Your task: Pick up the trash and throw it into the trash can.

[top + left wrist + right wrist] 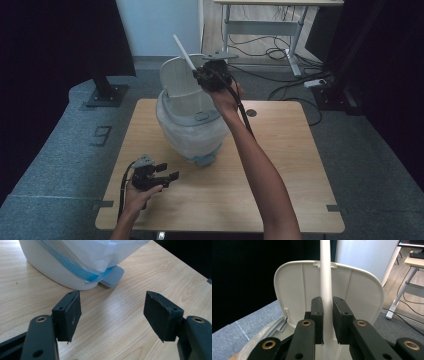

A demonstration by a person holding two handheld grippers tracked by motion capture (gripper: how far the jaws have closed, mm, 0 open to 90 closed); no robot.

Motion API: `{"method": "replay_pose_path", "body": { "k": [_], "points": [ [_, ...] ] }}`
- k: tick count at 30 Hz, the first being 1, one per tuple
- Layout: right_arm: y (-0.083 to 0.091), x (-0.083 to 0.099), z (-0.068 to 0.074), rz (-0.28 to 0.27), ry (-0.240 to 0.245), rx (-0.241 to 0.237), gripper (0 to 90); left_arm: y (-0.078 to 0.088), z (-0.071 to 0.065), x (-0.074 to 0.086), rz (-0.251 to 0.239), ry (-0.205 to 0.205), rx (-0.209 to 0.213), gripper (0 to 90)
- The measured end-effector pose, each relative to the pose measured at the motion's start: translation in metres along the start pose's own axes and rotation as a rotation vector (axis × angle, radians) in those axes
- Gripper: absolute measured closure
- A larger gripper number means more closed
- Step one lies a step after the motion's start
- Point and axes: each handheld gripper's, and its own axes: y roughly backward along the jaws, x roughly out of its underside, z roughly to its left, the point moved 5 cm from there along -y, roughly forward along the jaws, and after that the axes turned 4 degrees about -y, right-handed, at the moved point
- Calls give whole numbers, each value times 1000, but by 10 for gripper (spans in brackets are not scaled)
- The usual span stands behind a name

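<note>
Right hand-held gripper (200,75) clamping white stick (183,51) before raised bin lid (176,77), left hand-held gripper (167,171) wide on table (280,165)

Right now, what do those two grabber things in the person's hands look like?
Both are black. The left gripper and right gripper each have two flat dark pads, brass-coloured rivets, a grey three-cornered plate on top and a black cable trailing behind. The person's forearms are bare, no sleeves.

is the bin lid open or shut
Open. The lid stands upright behind the bin, its ribbed inner face toward the right gripper, which grips a white stick in front of it.
</note>
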Motion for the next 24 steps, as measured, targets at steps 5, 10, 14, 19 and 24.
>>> {"method": "replay_pose_path", "body": {
  "k": [5, 10, 14, 19, 24],
  "points": [
    [-9, -3, 3, 1, -4, 1, 794, 2, 2, 0, -3, 5, -2, 302],
    [-16, -4, 6, 10, -7, 5, 794, 1, 3, 0, 0, 6, -3, 302],
    [-21, -2, 8, 17, -4, 3, 781, 4, 5, 0, -8, 10, -7, 306],
    [-19, 4, 11, 29, 34, 35, 523, 5, 6, 0, -11, 10, -10, 307],
    [0, 13, 5, 5, 28, 35, 465, 6, 6, -1, -11, 10, -18, 308]
  ]
}}
